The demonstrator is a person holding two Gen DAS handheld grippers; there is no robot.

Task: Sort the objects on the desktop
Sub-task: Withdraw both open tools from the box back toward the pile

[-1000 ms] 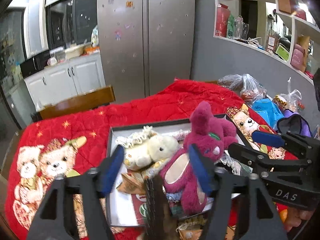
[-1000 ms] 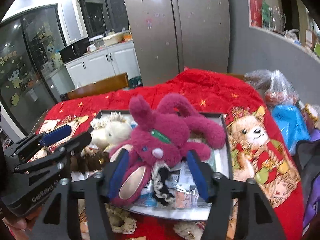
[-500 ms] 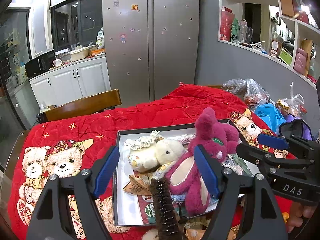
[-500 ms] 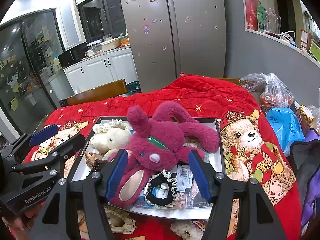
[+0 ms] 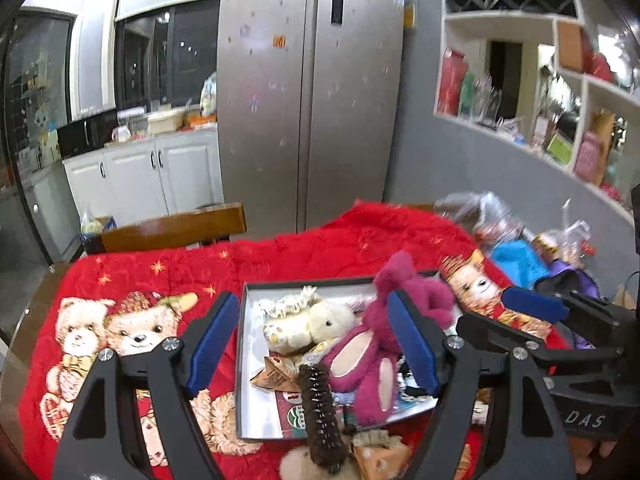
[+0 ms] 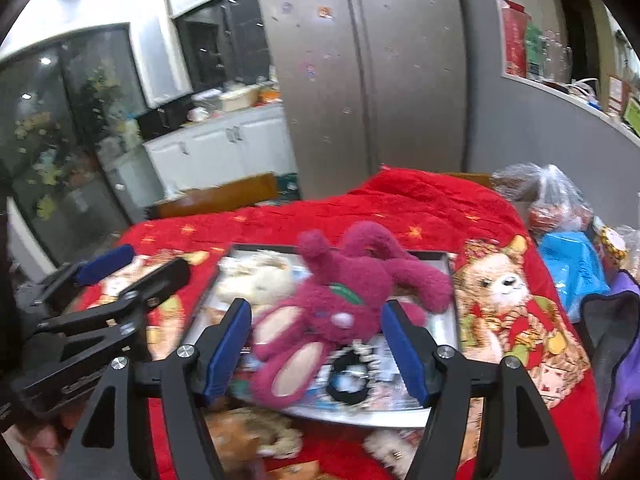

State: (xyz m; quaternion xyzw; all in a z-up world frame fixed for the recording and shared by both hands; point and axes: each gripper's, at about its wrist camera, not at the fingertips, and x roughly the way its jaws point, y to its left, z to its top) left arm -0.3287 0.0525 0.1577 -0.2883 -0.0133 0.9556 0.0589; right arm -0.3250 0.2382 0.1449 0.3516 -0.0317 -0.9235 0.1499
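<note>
A shallow grey tray (image 5: 241,364) (image 6: 453,280) lies on a red bear-print quilt (image 5: 132,280) (image 6: 420,208). In it lie a magenta plush rabbit (image 5: 368,364) (image 6: 340,304), a cream plush toy (image 5: 308,326) (image 6: 256,280), a black lace-trimmed scrunchie (image 6: 348,372) and paper packets (image 5: 276,376). A dark bristly brush (image 5: 320,412) stands at the tray's near edge. My left gripper (image 5: 312,344) is open and empty, above and behind the tray. My right gripper (image 6: 316,348) is open and empty, with the rabbit between and beyond its fingers.
Small plush toys (image 6: 252,436) lie on the quilt in front of the tray. Plastic bags (image 6: 548,196), a blue pouch (image 6: 572,264) and a purple bag (image 6: 620,360) crowd the right side. A wooden chair back (image 5: 172,228) stands behind the table, before the fridge (image 5: 312,100).
Both grippers have pulled back and risen away from the tray, still open and empty. The toys in the tray look smaller and lower in view.
</note>
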